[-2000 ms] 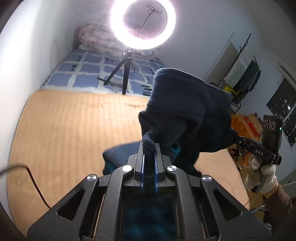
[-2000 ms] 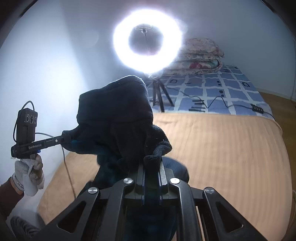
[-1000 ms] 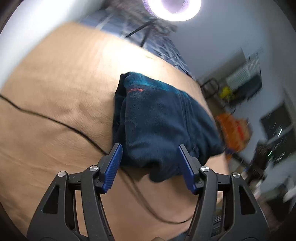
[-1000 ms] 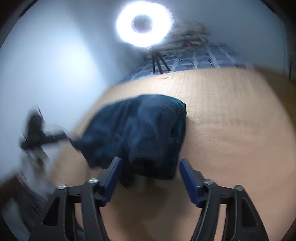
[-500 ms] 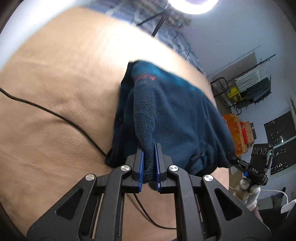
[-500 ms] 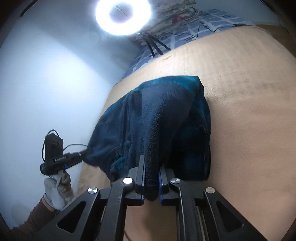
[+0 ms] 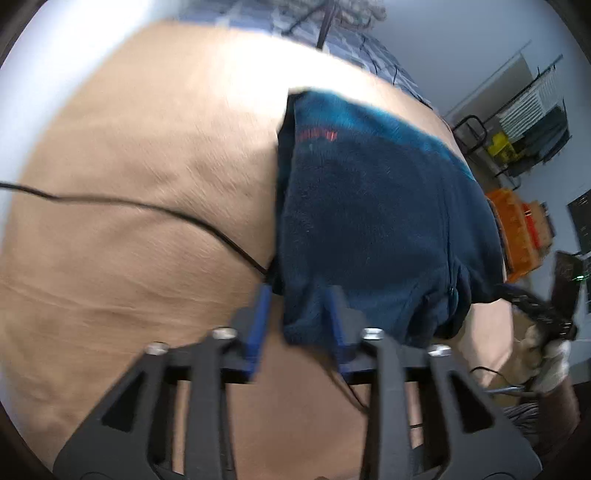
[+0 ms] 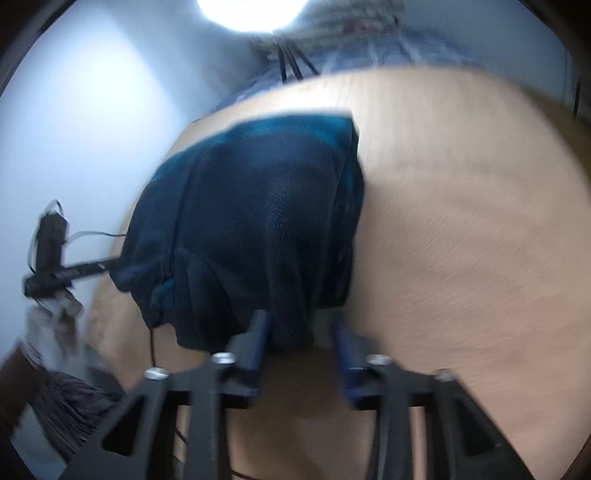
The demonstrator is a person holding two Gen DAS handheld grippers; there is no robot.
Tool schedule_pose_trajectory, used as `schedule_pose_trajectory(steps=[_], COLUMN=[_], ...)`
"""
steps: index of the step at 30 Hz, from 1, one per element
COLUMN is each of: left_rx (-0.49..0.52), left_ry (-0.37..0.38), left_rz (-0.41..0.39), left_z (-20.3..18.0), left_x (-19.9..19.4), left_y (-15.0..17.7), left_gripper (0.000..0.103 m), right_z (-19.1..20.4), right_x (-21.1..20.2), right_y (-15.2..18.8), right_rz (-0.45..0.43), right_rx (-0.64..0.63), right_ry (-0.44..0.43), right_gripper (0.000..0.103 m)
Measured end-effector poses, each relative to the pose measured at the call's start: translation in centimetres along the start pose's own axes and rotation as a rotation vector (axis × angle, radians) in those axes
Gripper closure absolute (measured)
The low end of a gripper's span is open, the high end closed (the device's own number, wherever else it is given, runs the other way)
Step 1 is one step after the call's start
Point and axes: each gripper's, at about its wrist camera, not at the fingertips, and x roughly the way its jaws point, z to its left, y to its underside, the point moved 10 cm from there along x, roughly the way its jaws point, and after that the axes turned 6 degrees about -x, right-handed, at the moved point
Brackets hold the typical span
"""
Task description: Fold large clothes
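Note:
A dark blue fleece garment (image 7: 376, 221) lies folded in a thick bundle on the tan bed cover (image 7: 140, 155). It also shows in the right wrist view (image 8: 258, 221). My left gripper (image 7: 297, 317) is open, its blue pads either side of the garment's near left corner. My right gripper (image 8: 301, 332) is open at the garment's near right corner, with the hem between its pads. Both views are blurred by motion.
A black cable (image 7: 147, 208) crosses the cover and runs under the garment. A ring light (image 8: 255, 11) on a tripod stands at the far side. A clothes rack (image 7: 532, 122) and an orange crate (image 7: 517, 229) stand to the right of the bed.
Half a second ago both grippers were shut on the garment's near edge. Now both have opened and let it go, and the garment rests flat on the cover.

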Motion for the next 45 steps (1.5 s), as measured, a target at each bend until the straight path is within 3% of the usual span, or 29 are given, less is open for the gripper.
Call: schedule_pose_trajectory(steps=[5,10,13,16,19,25,30,34,37,41,45], left_rx=[0.072,0.091,0.039,-0.010,0.026,0.093,0.092,0.096,0.054,-0.011,0.047], left_ry=[0.022,0.055,0.086,0.121,0.107,0.027,0.038,0.054,0.086,0.127,0.119], left_rz=[-0.147,-0.203,-0.209,-0.185,-0.169,-0.082,-0.043,-0.054,-0.107,-0.098,-0.094], left_z=[-2.5,-6.0,-7.3,-8.1,-9.1,-7.6,-5.3,-5.3,-4.3,-2.4,-2.6], left_x=[-4.9,-3.6,-1.7,0.8,3.3,9.0,12.7,11.1,7.7,4.7,3.3], left_y=[-2.4,-8.2,-11.3,-13.8,-15.4,-14.1,-11.5,-11.8,-11.9,-10.1,-7.8], left_gripper=[0.062,0.062,0.062,0.062,0.062,0.062,0.063,0.063,0.060,0.057,0.057], right_z=[0.1,2.7,3.7,4.2,4.1,2.9,1.9,2.4,3.1,3.6,2.8], right_x=[-5.9,-6.1,-3.1,0.4,3.8,9.6,12.6,11.9,8.0,4.2,3.5], right_y=[-3.6,-10.1,-14.0,-16.8,-18.2,-16.3,-13.3,-13.7,-13.8,-11.1,-7.8], right_rz=[-0.163,-0.274,-0.245,-0.209,-0.175,-0.070,-0.037,-0.033,-0.067,-0.070,-0.020], right_rx=[-0.055,-0.140,-0.138,-0.122,-0.095,-0.115,-0.110,-0.142,-0.151,-0.204,-0.233], right_ry=[0.039,0.028,-0.017,-0.042,-0.068,-0.023,0.002,0.036,-0.002,-0.034,-0.012], right_gripper=[0.056,0.059,0.072,0.074,0.074,0.076,0.080,0.081,0.080,0.077,0.077])
